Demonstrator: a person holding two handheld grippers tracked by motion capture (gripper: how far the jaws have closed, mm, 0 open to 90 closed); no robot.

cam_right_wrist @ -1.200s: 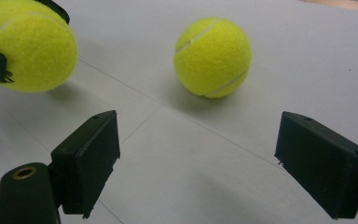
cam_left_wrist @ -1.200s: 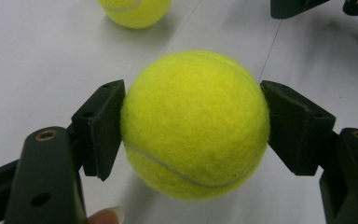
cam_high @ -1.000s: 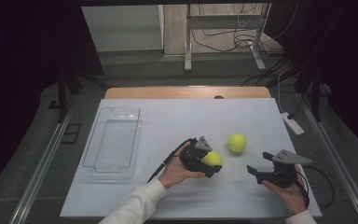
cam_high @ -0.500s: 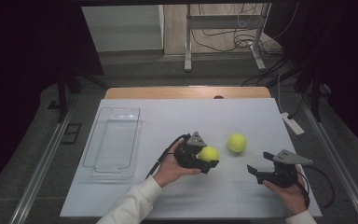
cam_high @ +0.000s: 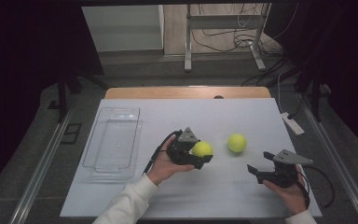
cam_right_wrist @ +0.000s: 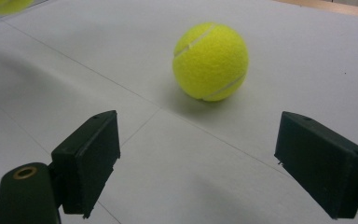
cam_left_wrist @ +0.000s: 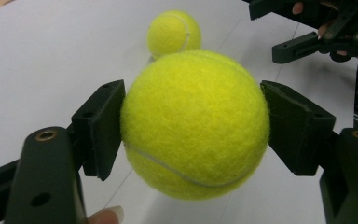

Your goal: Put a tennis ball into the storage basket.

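Note:
A yellow tennis ball (cam_high: pixel 202 149) (cam_left_wrist: pixel 193 123) is held off the white table by my left gripper (cam_high: pixel 198 154), whose jaws are shut on its two sides. A second yellow tennis ball (cam_high: pixel 237 143) (cam_right_wrist: pixel 210 61) (cam_left_wrist: pixel 174 31) lies on the table to the right of it. My right gripper (cam_high: pixel 255 171) (cam_right_wrist: pixel 205 163) hovers low near the front right of the table, jaws wide open with nothing between them, pointing toward the second ball from a short way off. The right gripper (cam_left_wrist: pixel 324 28) also shows at the top right of the left gripper view.
A clear plastic tray (cam_high: pixel 114 140) lies at the left side of the table (cam_high: pixel 168 116). A white power strip (cam_high: pixel 292 123) rests off the table's right edge. Metal stand legs (cam_high: pixel 186 51) and cables sit on the floor beyond the far edge.
My left gripper has lifted the held ball and drifted slightly left and up. The right gripper and the loose ball have stayed put.

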